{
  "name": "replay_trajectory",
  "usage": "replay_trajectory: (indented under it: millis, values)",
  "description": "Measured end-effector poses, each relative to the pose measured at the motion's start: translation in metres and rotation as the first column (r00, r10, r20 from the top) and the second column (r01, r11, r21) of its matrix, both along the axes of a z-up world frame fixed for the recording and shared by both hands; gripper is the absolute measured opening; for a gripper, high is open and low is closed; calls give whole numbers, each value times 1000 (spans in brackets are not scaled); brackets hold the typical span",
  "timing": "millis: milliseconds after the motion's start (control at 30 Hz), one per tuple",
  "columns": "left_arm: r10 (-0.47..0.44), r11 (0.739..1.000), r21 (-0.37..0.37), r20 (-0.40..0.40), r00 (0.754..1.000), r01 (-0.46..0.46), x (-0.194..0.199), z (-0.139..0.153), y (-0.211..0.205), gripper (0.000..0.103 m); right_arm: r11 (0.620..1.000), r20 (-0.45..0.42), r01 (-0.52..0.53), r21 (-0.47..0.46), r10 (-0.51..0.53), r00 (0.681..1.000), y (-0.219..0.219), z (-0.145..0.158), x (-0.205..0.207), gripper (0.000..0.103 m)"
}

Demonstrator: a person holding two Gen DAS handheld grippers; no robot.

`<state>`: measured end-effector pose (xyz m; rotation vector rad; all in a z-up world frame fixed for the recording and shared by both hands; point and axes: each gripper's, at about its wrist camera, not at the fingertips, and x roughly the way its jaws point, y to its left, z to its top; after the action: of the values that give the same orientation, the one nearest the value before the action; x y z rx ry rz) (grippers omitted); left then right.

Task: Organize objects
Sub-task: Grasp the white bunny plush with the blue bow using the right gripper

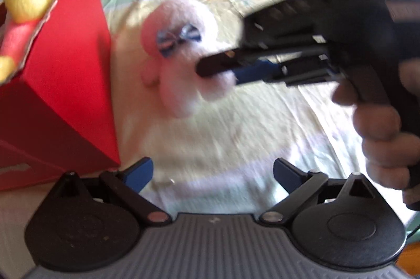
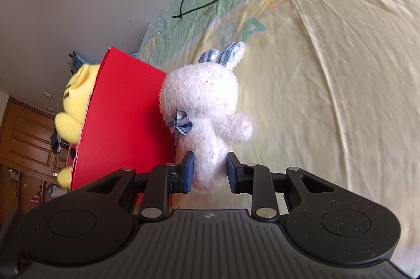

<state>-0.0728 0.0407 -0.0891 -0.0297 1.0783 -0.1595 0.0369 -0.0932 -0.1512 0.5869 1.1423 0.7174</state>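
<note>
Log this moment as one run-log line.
right gripper: shut on white plush rabbit | left gripper: open | yellow plush: in red box

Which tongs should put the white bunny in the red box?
Right tongs: already clamped on the bunny beside the box. Left tongs are open and empty.

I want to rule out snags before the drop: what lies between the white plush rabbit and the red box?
Nothing: in the right wrist view the white plush rabbit, held by the right gripper, appears right against the red box wall.
</note>
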Motion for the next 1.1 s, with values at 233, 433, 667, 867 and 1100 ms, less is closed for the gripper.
replay_trajectory:
  millis: [233,433,667,867,1100]
  values:
    - [-81,996,-38,25,996,82,-22,11,-9,97,1000,-44,-6,3,6,999,-32,2,-46,28]
    - [-167,984,-45,73,983,170,-28,20,-21,98,1000,-62,-20,-2,20,998,-46,6,-72,29]
    - [-137,989,-38,76,988,141,-12,14,-29,98,1000,-18,8,3,-8,1000,-56,16,-68,35]
    - [-89,993,-74,62,994,93,6,13,-23,94,998,17,65,25,-65,998,-67,25,-50,40]
    - [-49,994,-96,2,999,49,24,-2,-18,88,994,-70,43,98,-36,997,-47,3,-34,49]
